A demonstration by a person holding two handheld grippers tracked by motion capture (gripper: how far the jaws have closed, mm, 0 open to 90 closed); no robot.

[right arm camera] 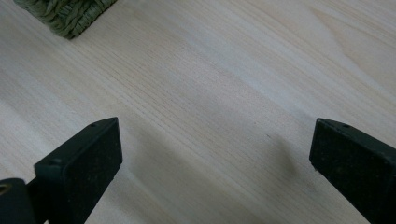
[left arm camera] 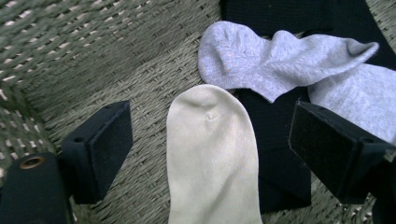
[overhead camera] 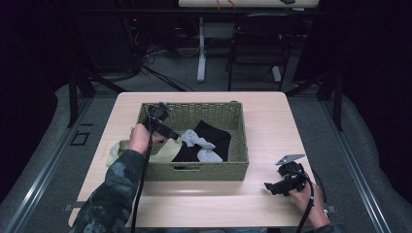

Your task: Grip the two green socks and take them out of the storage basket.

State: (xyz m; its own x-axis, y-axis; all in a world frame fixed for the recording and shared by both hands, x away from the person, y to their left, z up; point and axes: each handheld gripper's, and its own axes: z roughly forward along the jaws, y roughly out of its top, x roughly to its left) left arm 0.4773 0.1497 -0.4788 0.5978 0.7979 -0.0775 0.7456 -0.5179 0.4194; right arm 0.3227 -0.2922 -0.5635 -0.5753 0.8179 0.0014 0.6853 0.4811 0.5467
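1. While the left gripper (overhead camera: 171, 136) reaches into the basket (overhead camera: 238, 145) over its left wall, its jaws stand wide apart and hold nothing.
2. Seen in the left gripper view, the cream sock (left arm camera: 212, 154) lies between the two jaws, its rounded toe pointing away from the camera, touching neither pad.
3. That cream sock (overhead camera: 165, 151) drapes over the basket's left wall in the high view, with its other end hanging outside on the table (overhead camera: 272, 121).
4. Just right of the cream sock, a black cloth (left arm camera: 280, 140) lies on the woven basket floor (left arm camera: 116, 70), partly under the right jaw.
5. Two grey socks (left arm camera: 280, 60) lie on the black cloth beyond the jaws, one overlapping the other; the nearer toe sits just past the cream sock's toe.
6. At the table's near right corner, the right gripper (overhead camera: 272, 188) is held low in the person's hand (overhead camera: 311, 199), well apart from the basket.
7. Its jaws are also spread wide, with only bare wood (right arm camera: 210, 93) between them; a corner of the basket (right arm camera: 65, 14) shows at the upper left of the right gripper view.
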